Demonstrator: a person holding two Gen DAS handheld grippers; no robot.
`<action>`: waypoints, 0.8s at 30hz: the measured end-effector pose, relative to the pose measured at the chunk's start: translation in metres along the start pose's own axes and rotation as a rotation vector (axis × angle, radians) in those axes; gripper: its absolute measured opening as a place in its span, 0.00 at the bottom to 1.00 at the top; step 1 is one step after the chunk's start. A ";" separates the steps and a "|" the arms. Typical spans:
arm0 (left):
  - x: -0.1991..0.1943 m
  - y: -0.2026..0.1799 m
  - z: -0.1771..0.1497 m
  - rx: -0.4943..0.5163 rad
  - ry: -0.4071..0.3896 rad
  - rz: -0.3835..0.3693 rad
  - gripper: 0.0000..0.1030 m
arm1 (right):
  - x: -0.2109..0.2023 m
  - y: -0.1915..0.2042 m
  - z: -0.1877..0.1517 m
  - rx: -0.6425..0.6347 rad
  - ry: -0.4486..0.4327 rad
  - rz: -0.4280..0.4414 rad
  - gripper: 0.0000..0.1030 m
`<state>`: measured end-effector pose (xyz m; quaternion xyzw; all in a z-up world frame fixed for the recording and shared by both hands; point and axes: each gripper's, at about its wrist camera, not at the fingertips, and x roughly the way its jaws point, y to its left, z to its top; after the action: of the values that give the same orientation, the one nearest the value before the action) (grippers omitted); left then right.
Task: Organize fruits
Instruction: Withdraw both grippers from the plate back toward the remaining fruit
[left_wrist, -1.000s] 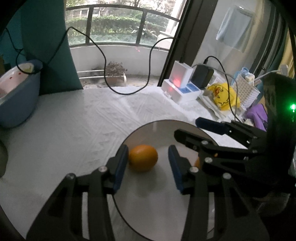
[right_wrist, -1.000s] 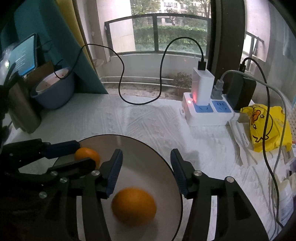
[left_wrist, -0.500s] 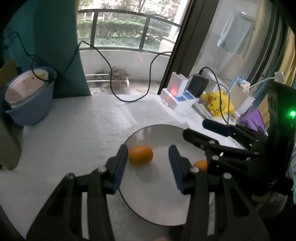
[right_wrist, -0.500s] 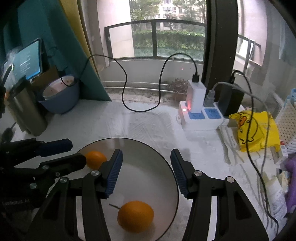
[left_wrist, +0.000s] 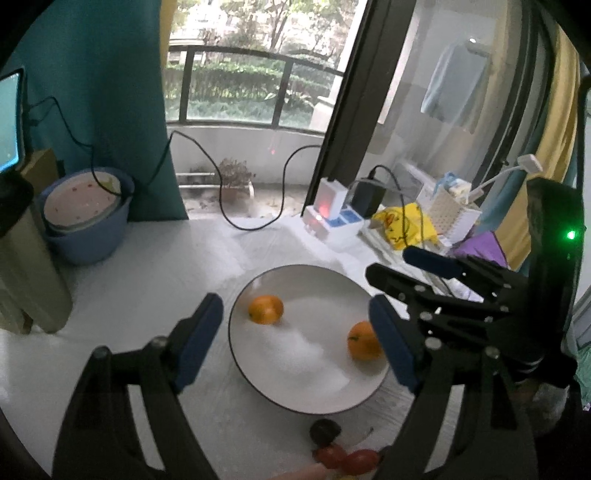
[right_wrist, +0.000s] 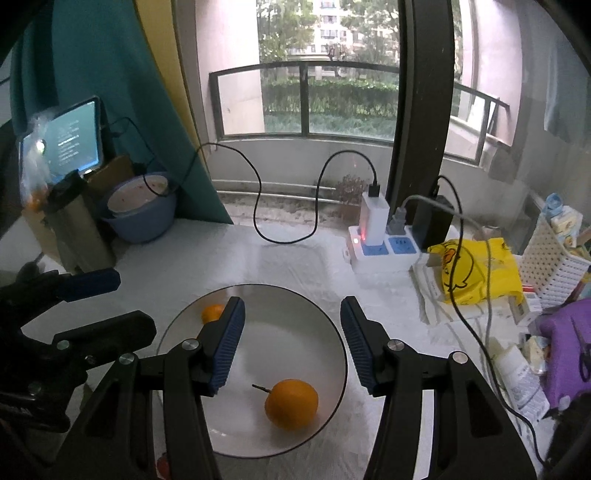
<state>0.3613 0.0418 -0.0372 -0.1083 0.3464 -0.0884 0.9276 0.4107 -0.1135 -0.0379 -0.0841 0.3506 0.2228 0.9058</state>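
Oranges, two, are logged on the white plate (left_wrist: 258, 384), at ten (left_wrist: 265, 309) and three o'clock (left_wrist: 362, 340); cherry tomatoes (left_wrist: 347, 458) at six remain unplaced; left gripper (left_wrist: 295, 332) is opening, empty; right gripper (right_wrist: 291, 341) is part-open, empty.

Honestly nothing here was readable. The tablet screen (right_wrist: 62, 142) in the upper left of the right wrist view had pale lines of text on it, but they were too small and blurry to make out. The yellow bag (right_wrist: 476, 271) at the right only carried a cartoon duck, no words I could read.
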 end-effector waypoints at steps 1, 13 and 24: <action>-0.004 -0.002 0.000 0.002 -0.007 -0.004 0.80 | -0.004 0.001 0.000 -0.002 -0.005 -0.002 0.55; -0.057 -0.016 -0.011 0.017 -0.065 -0.038 0.80 | -0.055 0.014 -0.006 -0.011 -0.057 -0.020 0.55; -0.093 -0.031 -0.029 0.036 -0.097 -0.024 0.80 | -0.101 0.026 -0.021 -0.028 -0.099 -0.030 0.55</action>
<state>0.2705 0.0305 0.0076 -0.1001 0.2981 -0.1003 0.9440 0.3199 -0.1317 0.0143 -0.0907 0.3009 0.2176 0.9240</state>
